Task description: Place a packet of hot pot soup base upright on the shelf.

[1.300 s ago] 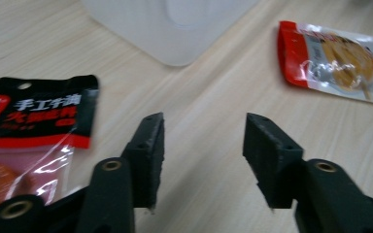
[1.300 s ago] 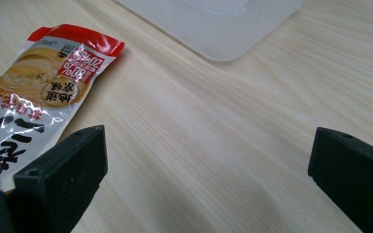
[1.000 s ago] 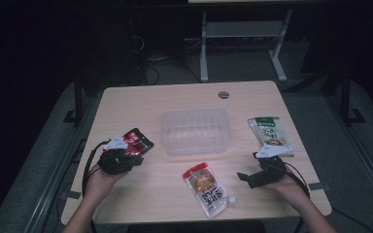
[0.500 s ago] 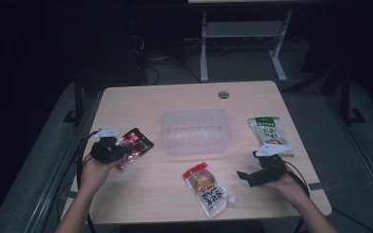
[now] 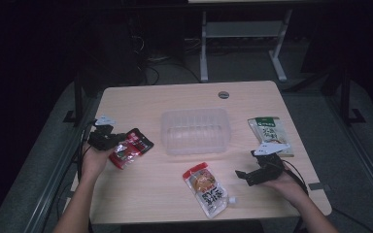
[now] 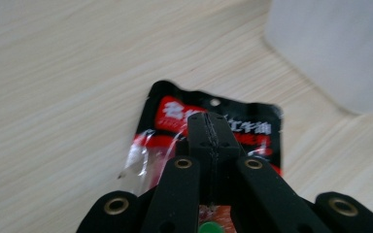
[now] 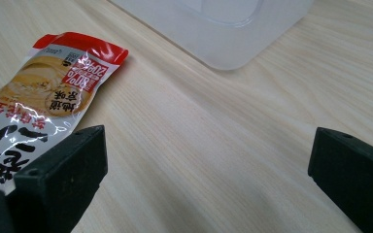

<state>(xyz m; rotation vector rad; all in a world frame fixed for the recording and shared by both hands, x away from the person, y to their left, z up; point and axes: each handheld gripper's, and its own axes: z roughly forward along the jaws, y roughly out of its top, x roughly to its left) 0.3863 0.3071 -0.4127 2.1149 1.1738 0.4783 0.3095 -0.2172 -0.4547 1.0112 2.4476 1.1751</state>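
Jaws of left gripper [image 6: 209, 127] clenched on glossy red-black packet [image 6: 175, 124], right gripper [image 5: 243, 175] jaws spread wide.

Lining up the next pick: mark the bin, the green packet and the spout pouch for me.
bin [image 5: 194, 127], high view, bare floor.
green packet [image 5: 269, 132], high view, middle of its face.
spout pouch [image 5: 207, 188], high view, middle of its printed front.

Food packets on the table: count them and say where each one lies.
3. The red-and-black packet lies left of the clear tub; the red-topped pouch in front of it; the green-topped packet at the right. None seems hidden.
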